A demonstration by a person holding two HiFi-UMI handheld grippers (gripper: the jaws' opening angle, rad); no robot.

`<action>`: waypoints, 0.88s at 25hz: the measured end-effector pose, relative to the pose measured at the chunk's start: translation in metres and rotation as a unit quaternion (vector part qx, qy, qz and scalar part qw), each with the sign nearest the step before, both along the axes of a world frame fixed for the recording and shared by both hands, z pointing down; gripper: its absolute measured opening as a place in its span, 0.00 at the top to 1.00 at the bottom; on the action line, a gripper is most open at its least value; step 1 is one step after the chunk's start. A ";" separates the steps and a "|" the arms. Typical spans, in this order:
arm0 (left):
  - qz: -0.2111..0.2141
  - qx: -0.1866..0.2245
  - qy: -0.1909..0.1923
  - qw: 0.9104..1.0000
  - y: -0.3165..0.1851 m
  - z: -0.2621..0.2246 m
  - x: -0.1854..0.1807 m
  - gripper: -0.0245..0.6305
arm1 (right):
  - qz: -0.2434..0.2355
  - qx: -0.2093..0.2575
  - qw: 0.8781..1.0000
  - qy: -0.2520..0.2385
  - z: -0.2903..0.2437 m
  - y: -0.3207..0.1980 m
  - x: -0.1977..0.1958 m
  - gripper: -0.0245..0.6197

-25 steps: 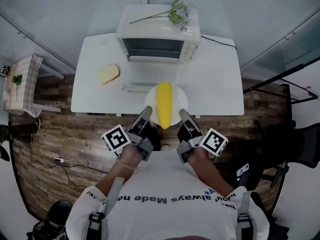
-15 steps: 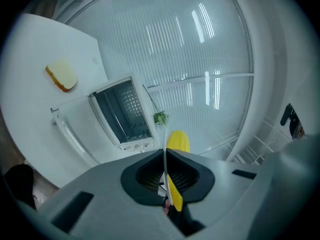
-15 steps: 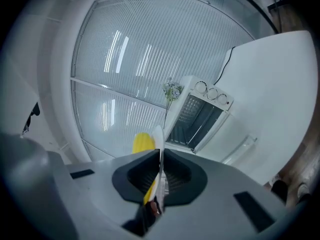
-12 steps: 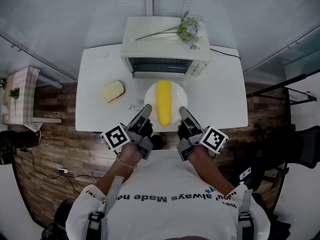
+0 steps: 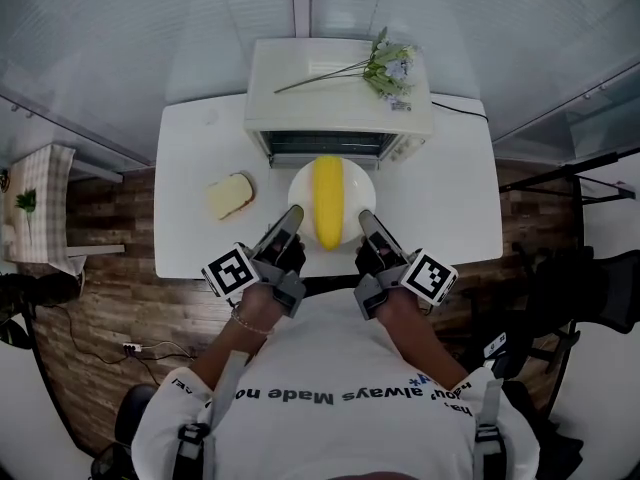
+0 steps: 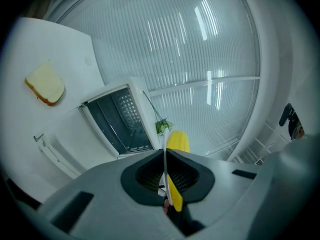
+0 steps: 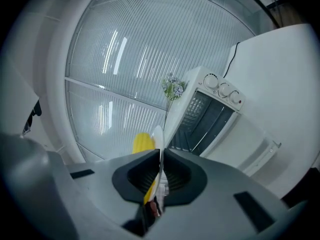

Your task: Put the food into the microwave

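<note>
Nearest the person, left gripper (image 5: 294, 215) and right gripper (image 5: 366, 219) each pinch the near rim of one white plate (image 5: 300, 180), one on either side and equally close. On it lies one yellow food piece (image 5: 327, 200), its long axis pointing straight away into the open mouth of the one microwave (image 5: 340, 98), just beyond the plate's far edge. One bread slice (image 5: 231, 195) sits apart on the table (image 5: 450, 188), to the left. One flower sprig (image 5: 385, 63) tops the microwave.

Left gripper (image 5: 293, 214) and right gripper (image 5: 366, 219) held forward side by side, tips angled slightly inward, each pair of jaws pinched onto opposite rims of the plate (image 5: 361, 186)
</note>
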State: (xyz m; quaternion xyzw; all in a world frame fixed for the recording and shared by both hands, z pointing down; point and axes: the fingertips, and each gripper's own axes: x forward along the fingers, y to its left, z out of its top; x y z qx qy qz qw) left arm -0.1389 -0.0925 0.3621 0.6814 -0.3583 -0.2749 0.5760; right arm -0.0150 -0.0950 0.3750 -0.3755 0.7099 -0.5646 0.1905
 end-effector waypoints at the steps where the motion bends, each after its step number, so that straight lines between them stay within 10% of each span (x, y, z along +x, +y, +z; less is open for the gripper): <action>1: 0.000 -0.003 0.002 1.000 -0.002 0.001 0.000 0.93 | -0.001 0.002 1.000 0.001 0.000 -0.003 0.000 0.92; 22: -0.016 -0.010 -0.021 1.000 -0.037 0.008 0.053 0.93 | -0.012 -0.002 1.000 0.000 0.002 -0.043 0.059 0.92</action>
